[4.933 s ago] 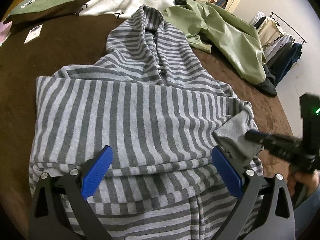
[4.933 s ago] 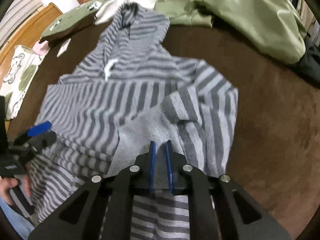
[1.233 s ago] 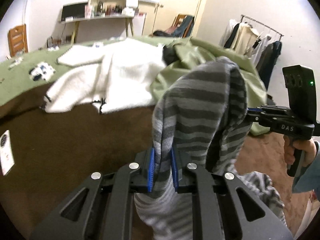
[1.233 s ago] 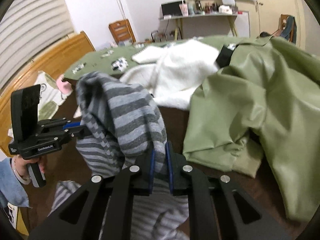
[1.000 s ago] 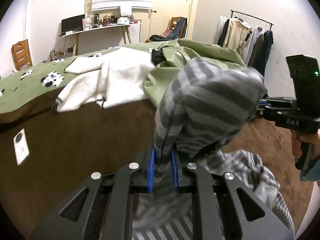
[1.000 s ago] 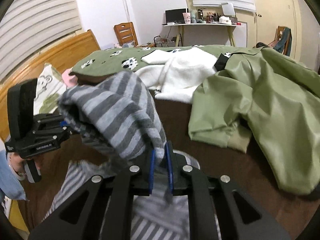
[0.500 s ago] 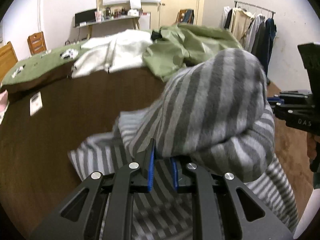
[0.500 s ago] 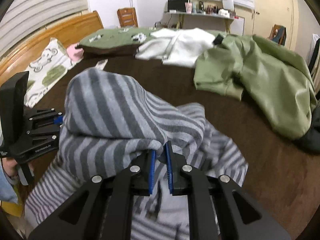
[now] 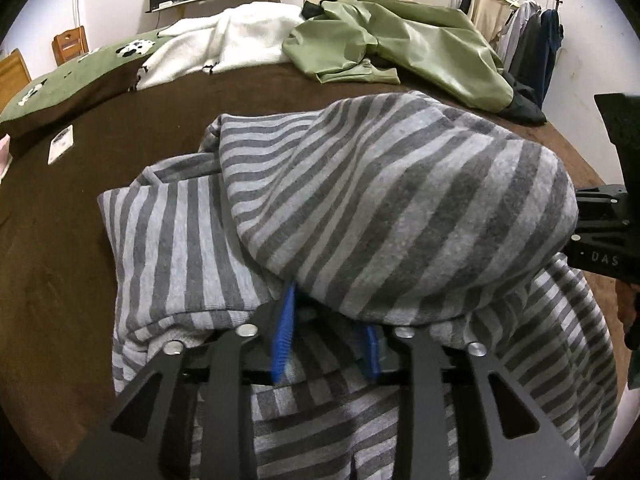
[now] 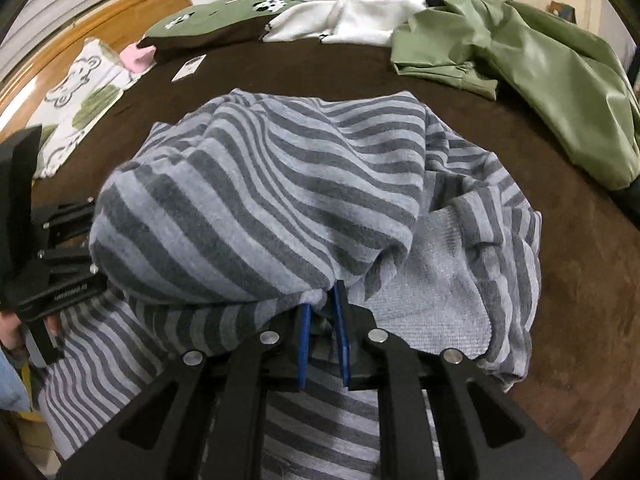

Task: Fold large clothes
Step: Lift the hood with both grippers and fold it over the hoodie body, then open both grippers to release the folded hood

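A grey striped hoodie (image 9: 384, 200) lies on the brown bed cover (image 9: 60, 208), its hood folded down over the body. It also fills the right wrist view (image 10: 256, 208). My left gripper (image 9: 328, 332) has its blue pads (image 9: 282, 344) parted a little, the hood edge draped over their tips. My right gripper (image 10: 322, 320) has its blue pads (image 10: 342, 328) slightly apart with the hood edge lying over them. Each gripper shows at the edge of the other's view: the right one (image 9: 604, 232) and the left one (image 10: 48, 256).
A green jacket (image 9: 404, 44) and a white fleece garment (image 9: 224, 44) lie at the far side of the bed. A small white card (image 9: 60, 145) lies on the cover at left. Pillows (image 10: 80, 96) and a wooden headboard are at left; a clothes rack (image 9: 516, 20) stands at right.
Both grippers brought the raised hood down and forward onto the hoodie's body. Their jaws, shut on the hood half a second ago, now stand slightly parted.
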